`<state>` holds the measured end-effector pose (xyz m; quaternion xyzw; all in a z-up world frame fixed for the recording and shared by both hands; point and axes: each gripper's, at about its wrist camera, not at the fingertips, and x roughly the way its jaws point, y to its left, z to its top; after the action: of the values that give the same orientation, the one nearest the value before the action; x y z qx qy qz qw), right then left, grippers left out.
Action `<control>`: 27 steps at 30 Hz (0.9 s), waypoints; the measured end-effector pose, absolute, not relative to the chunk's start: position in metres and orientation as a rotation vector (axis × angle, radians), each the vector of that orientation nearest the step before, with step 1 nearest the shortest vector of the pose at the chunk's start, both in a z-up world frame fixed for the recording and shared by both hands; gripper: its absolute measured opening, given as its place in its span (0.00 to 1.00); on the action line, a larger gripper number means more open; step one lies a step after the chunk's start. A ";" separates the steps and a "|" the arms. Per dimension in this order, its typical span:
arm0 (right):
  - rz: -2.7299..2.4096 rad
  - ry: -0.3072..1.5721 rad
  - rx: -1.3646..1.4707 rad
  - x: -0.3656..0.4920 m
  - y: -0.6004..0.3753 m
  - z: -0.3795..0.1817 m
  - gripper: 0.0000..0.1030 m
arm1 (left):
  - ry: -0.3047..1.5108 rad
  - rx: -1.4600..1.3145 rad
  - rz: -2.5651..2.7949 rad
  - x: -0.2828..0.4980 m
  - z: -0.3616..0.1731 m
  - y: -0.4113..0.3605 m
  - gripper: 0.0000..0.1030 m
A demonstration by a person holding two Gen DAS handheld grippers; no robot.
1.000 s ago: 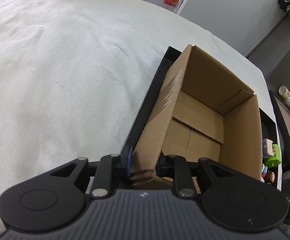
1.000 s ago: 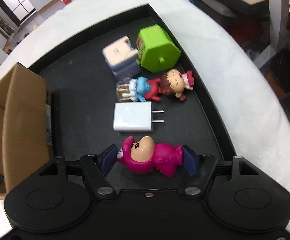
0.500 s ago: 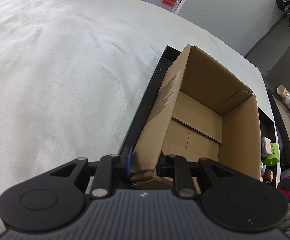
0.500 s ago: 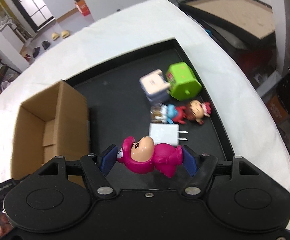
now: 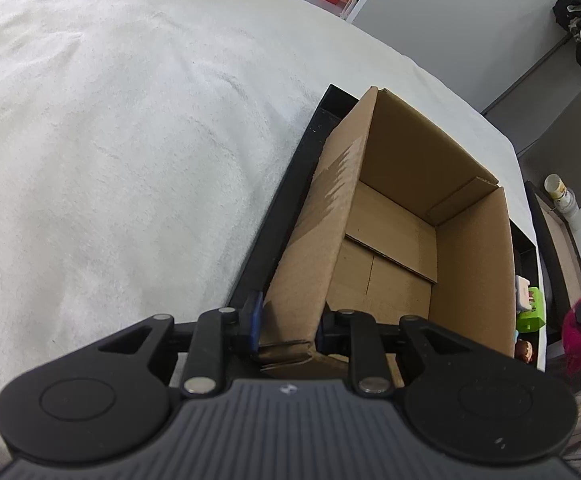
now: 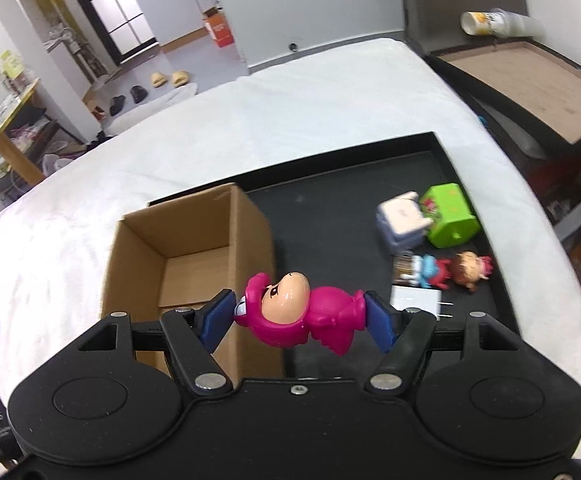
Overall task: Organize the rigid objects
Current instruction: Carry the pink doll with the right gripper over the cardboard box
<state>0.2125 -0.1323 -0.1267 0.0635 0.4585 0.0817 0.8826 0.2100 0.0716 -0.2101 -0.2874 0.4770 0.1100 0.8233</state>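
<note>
Pink figurine held aloft beside the open box

Pink figurine point(image 6: 300, 314) lies sideways between the blue pads point(image 6: 378, 326) of the right gripper point(image 6: 298, 320), face up toward the camera, head at the left pad and feet at the right; the jaws are clamped on it from both ends, and it hangs in the air above the black tray point(image 6: 330, 204), just over the right wall of the cardboard box point(image 6: 194, 240); the box stands open-topped at the tray's left end, nothing visible inside it. The left gripper point(image 5: 286, 328) is closed on the near corner of the same box point(image 5: 394, 216), one finger outside the wall and one inside, the crumpled cardboard pinched between them. To the right on the tray floor lie a white plug adapter point(image 6: 414, 300), just behind the right pad and partly hidden by it, a small red-and-blue doll point(image 6: 430, 270) touching a brown-haired doll point(image 6: 468, 266), and farther back a white charger block point(image 6: 400, 220) pressed against a green toy house point(image 6: 448, 216); all of these are well apart from the box. The tray rests on a white fleecy cover point(image 5: 110, 140); from the left wrist view the pink figurine shows only as a blurred patch at the right edge.
</note>
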 end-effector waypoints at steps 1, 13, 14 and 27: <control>0.180 0.953 0.130 0.213 -0.127 -0.126 0.66 | 1.015 -0.613 0.229 0.210 -0.211 0.071 0.23; 0.270 0.972 0.098 0.225 -0.073 -0.134 0.66 | 1.022 -0.655 0.184 0.211 -0.218 0.072 0.24; 0.279 0.975 0.095 0.226 -0.068 -0.136 0.66 | 1.021 -0.658 0.182 0.211 -0.218 0.073 0.24; 0.297 1.029 0.064 0.246 -0.032 -0.165 0.66 | 1.022 -0.723 0.149 0.217 -0.225 0.078 0.24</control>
<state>0.2463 -0.0325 -0.1650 0.0303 0.4902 0.1417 0.8595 0.2171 0.0784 -0.2251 -0.3379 0.4779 0.0695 0.8078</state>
